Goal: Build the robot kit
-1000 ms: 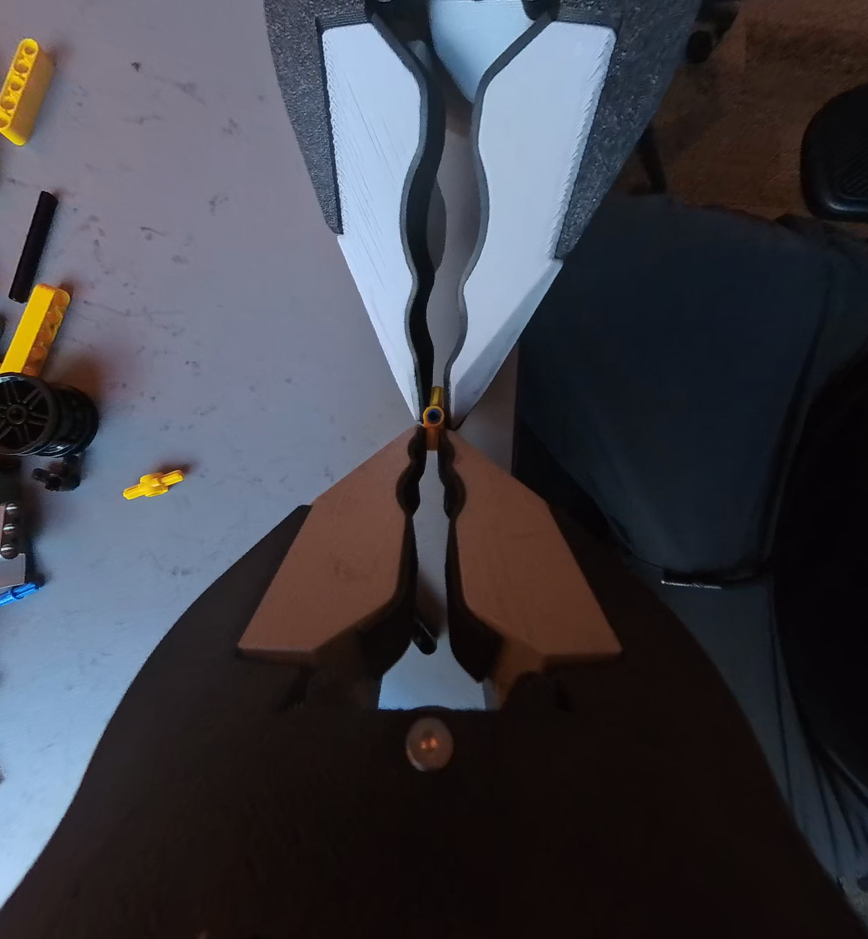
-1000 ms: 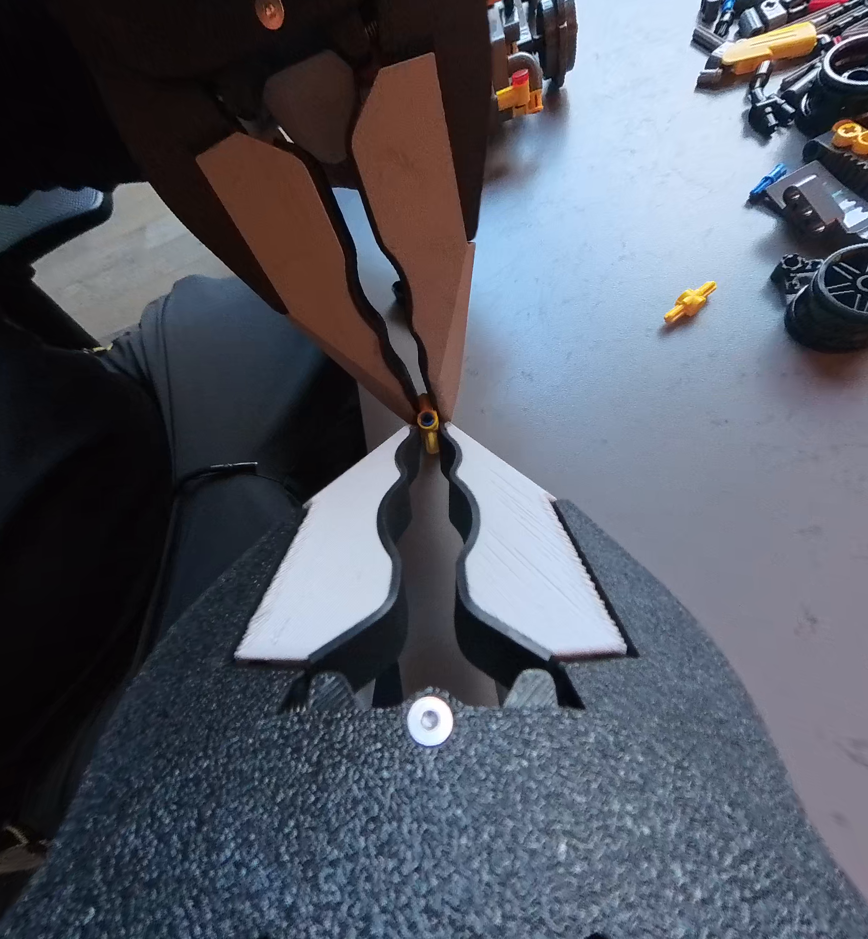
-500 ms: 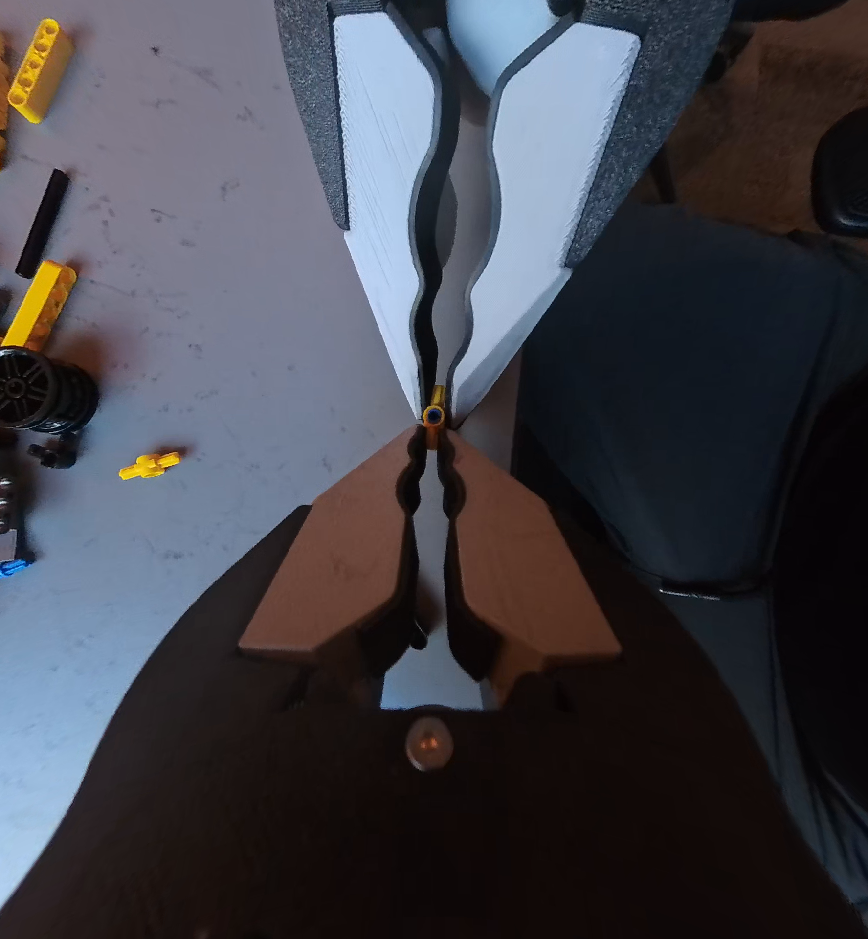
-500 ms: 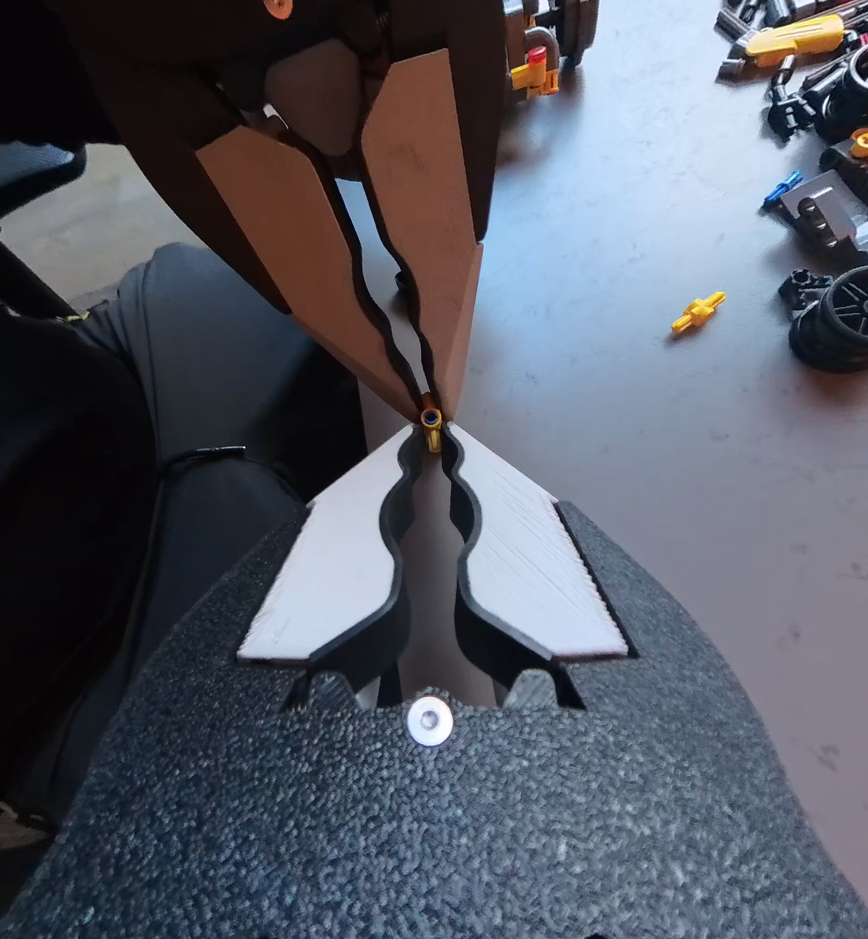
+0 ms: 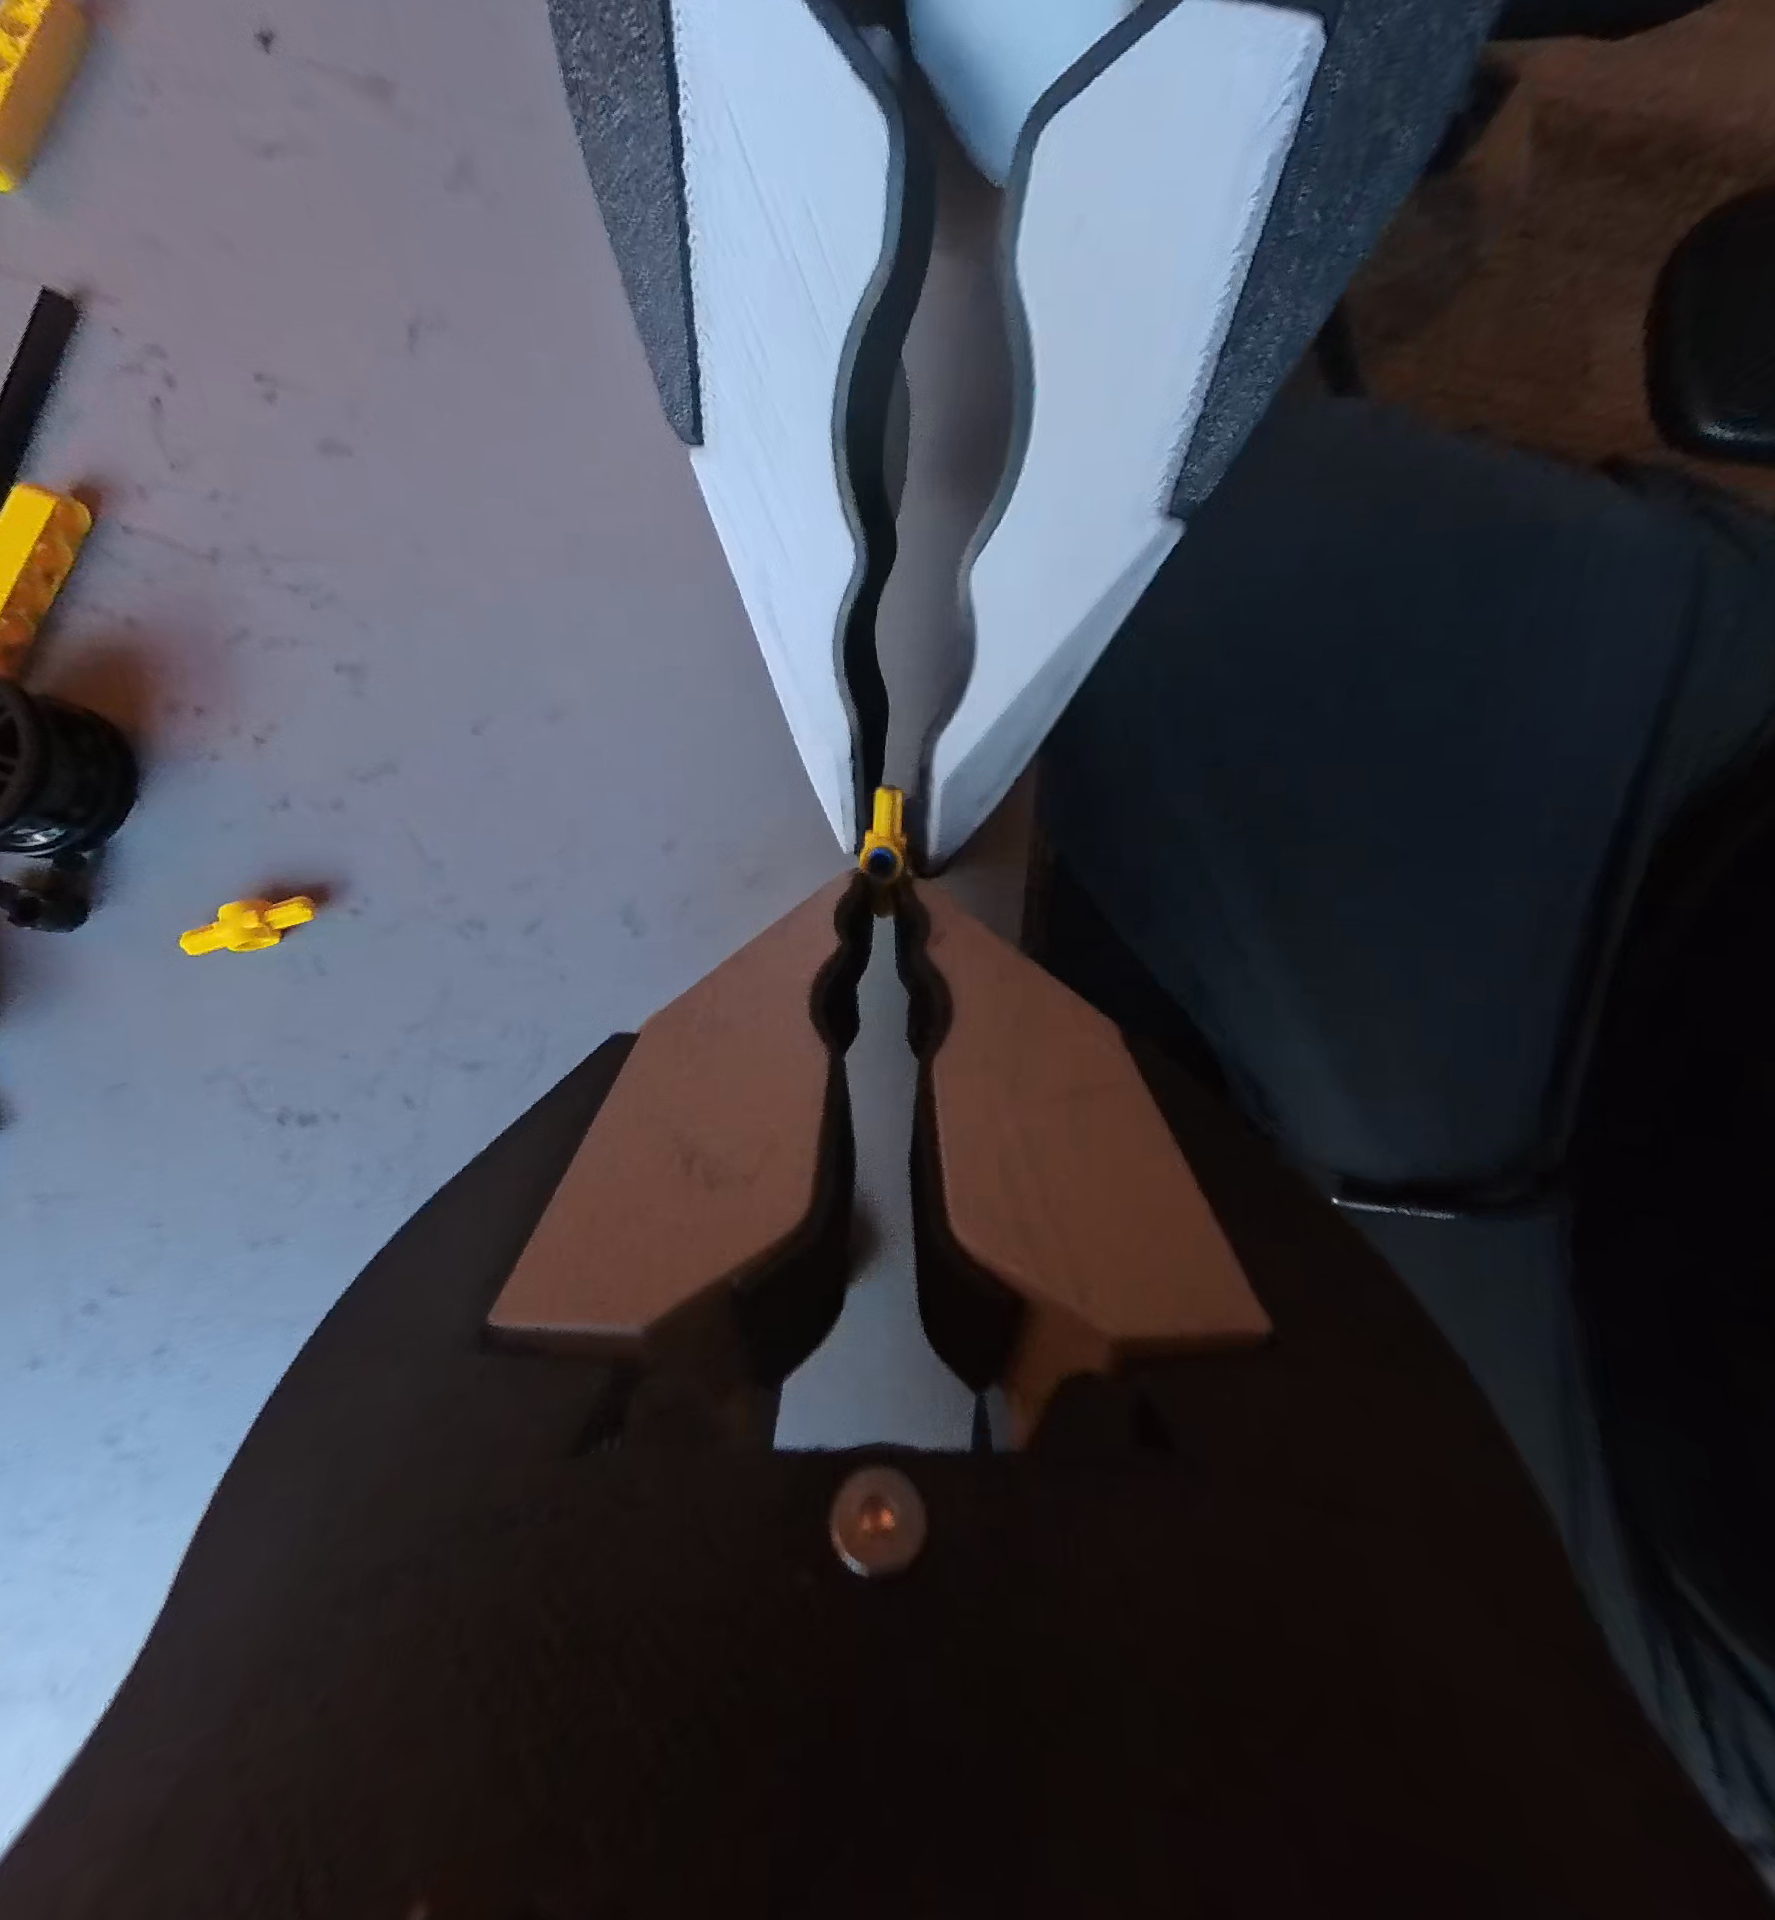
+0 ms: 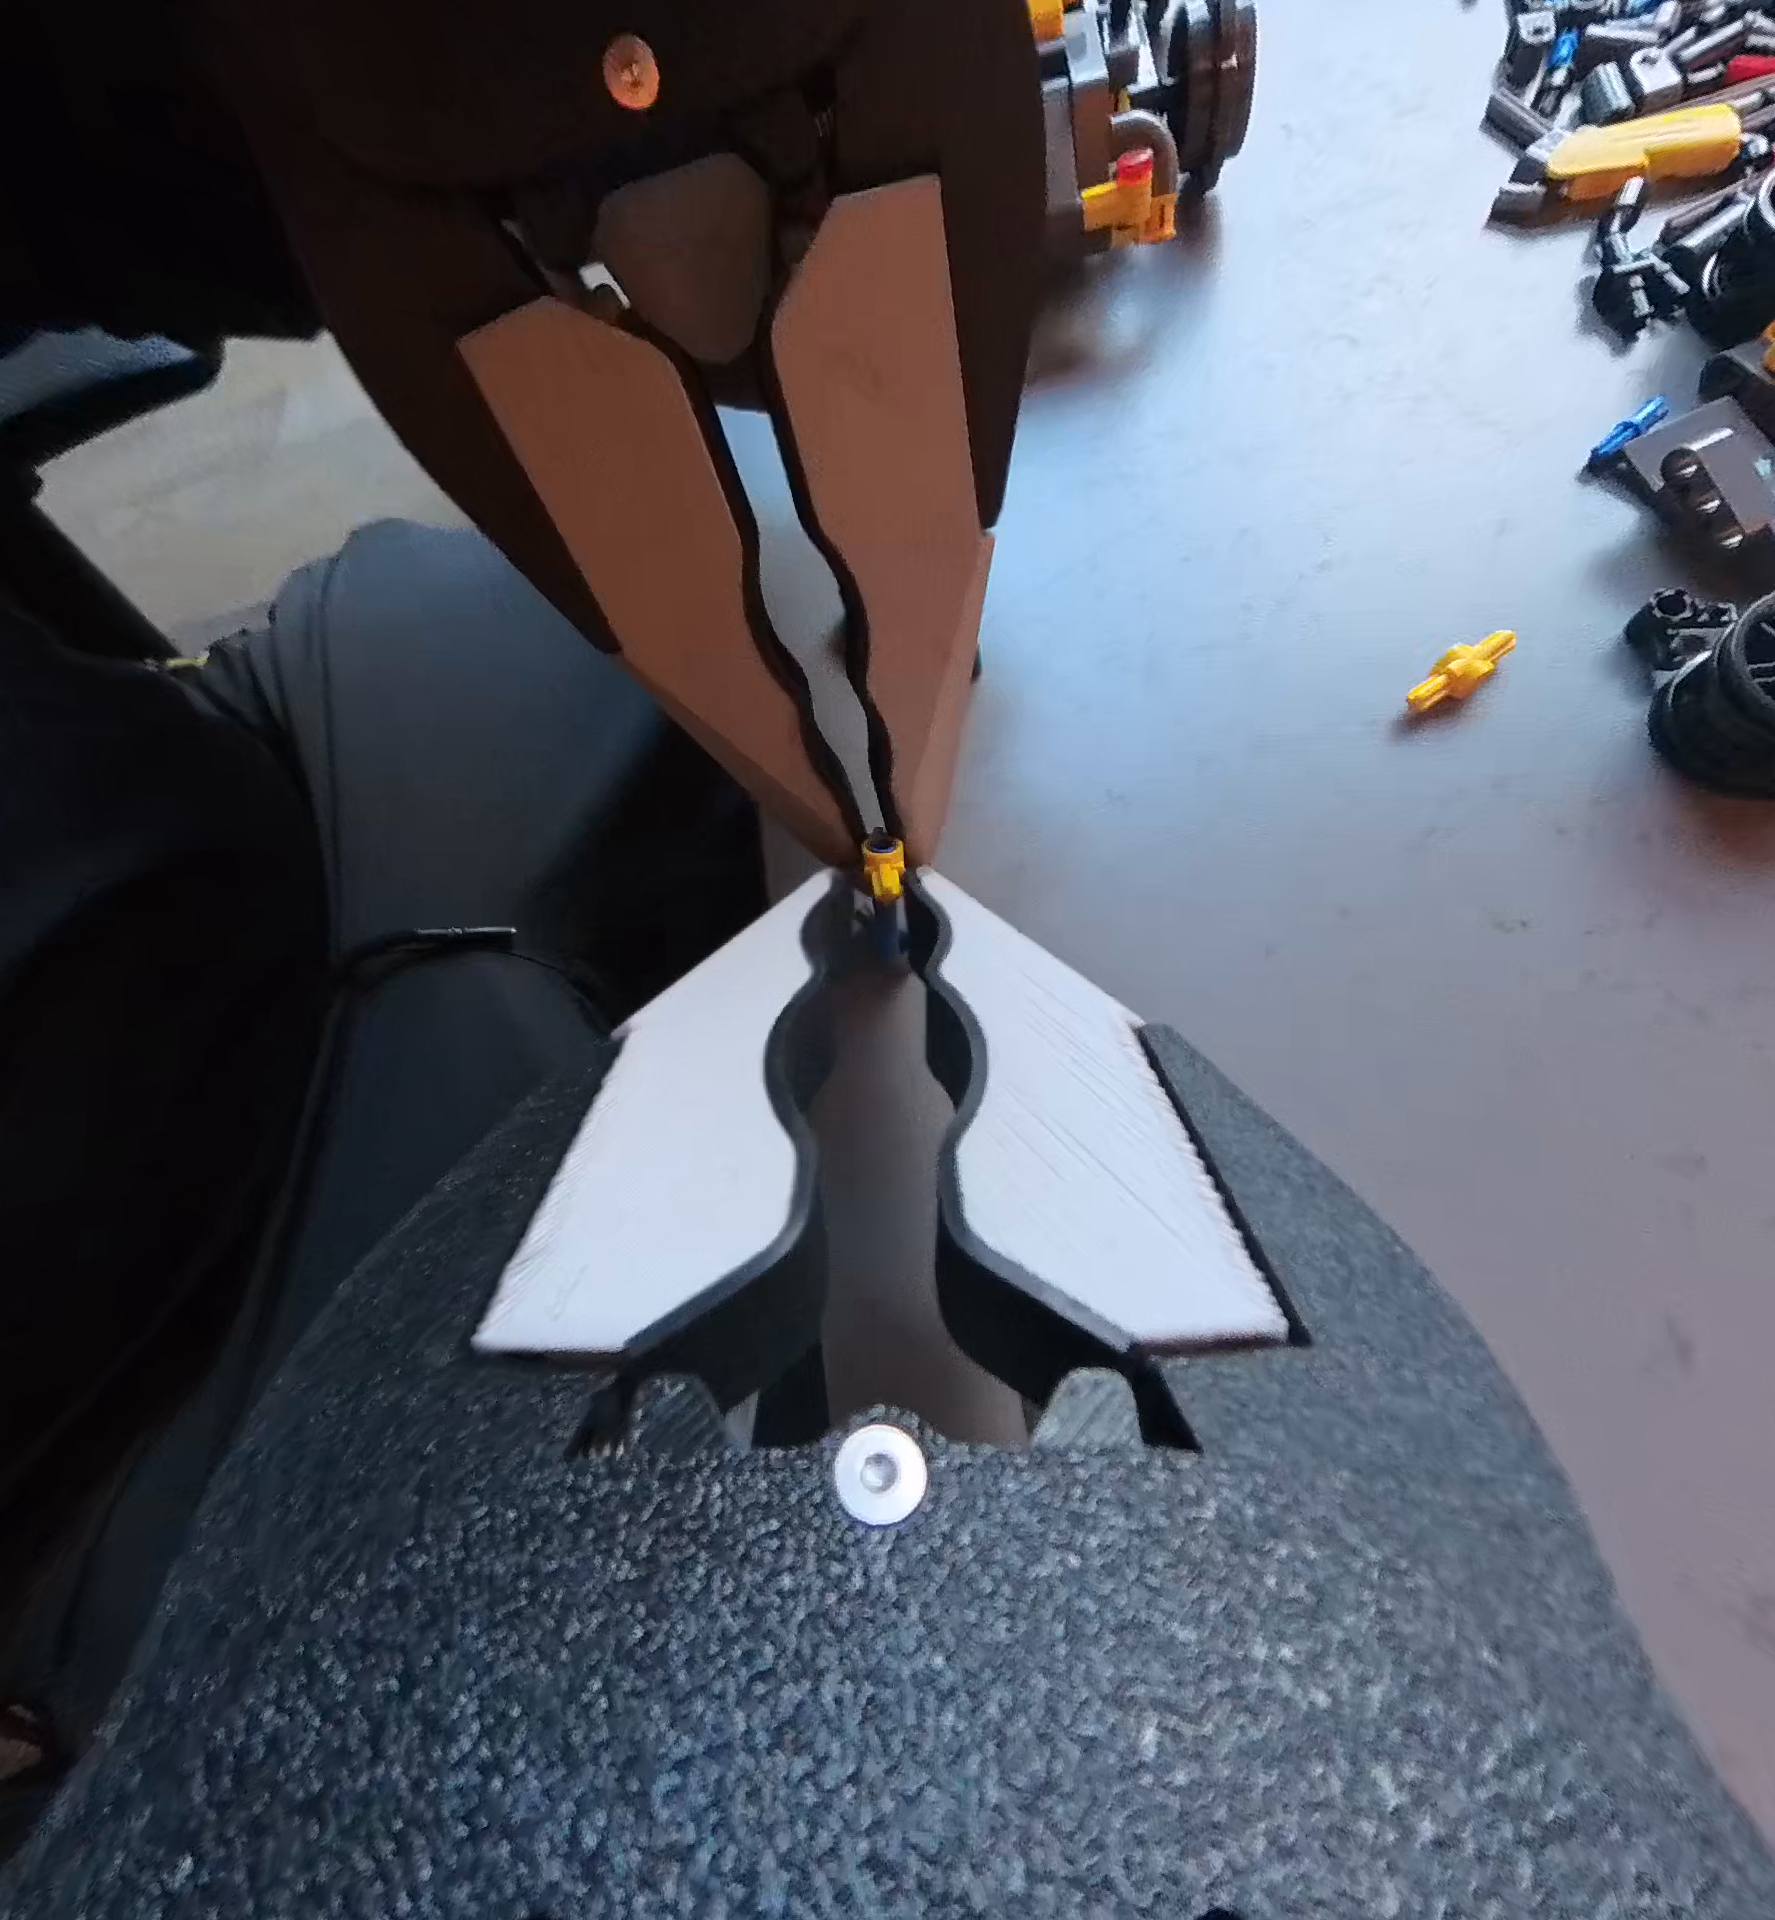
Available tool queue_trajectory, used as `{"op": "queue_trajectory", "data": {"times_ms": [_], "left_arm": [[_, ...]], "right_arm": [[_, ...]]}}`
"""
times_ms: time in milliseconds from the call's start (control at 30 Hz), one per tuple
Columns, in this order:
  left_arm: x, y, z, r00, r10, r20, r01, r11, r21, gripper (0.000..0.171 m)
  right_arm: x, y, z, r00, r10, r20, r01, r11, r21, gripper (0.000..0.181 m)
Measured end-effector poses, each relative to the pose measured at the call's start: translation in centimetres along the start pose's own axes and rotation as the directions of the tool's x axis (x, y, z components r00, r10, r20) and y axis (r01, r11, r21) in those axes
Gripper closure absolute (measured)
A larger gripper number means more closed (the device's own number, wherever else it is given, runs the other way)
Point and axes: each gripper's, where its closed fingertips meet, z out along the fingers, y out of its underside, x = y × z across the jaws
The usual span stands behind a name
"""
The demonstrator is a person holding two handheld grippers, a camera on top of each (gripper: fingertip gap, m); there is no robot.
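Brown left tongs (image 5: 881, 896): pinching the tiny yellow peg (image 5: 881, 854) above the table (image 5: 426, 644) edge.
White right tongs (image 6: 881, 896): tips meeting it, pinching a blue pin (image 6: 889, 930) at its 6 o'clock.
Spare yellow peg (image 5: 247, 925): at 9 o'clock, lying alone.

The left gripper (image 5: 878, 894) and right gripper (image 6: 878, 883) meet tip to tip above the table (image 5: 395, 623) edge, a small connector piece (image 5: 883, 847) pinched between both. Beside them on the table lies a loose cross-shaped pin (image 5: 247, 925) — farther off, a wheel (image 5: 15, 764), beams (image 5: 10, 577) and a pile of parts (image 6: 1693, 156). A person's leg (image 5: 1382, 831) sits beyond the table edge, beneath the grippers
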Motion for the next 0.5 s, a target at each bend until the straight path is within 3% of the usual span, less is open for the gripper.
{"op": "queue_trajectory", "data": {"times_ms": [67,200,500], "left_arm": [[-0.2,0.1,0.0,1.0,0.001,0.012,0.0,1.0,-0.009,0.171],[-0.2,0.3,0.0,1.0,-0.017,0.008,0.017,1.0,0.005,0.171],[0.0,0.0,-0.2,0.998,-0.062,0.015,0.061,0.996,0.058,0.171]], "right_arm": [[-0.1,-0.1,-0.4,1.0,0.006,0.003,-0.006,1.0,0.024,0.157],[0.2,0.2,-1.2,1.0,0.021,-0.02,-0.02,0.999,0.044,0.151],[-0.1,1.7,0.4,0.994,-0.062,-0.09,0.053,0.994,-0.097,0.158]]}}
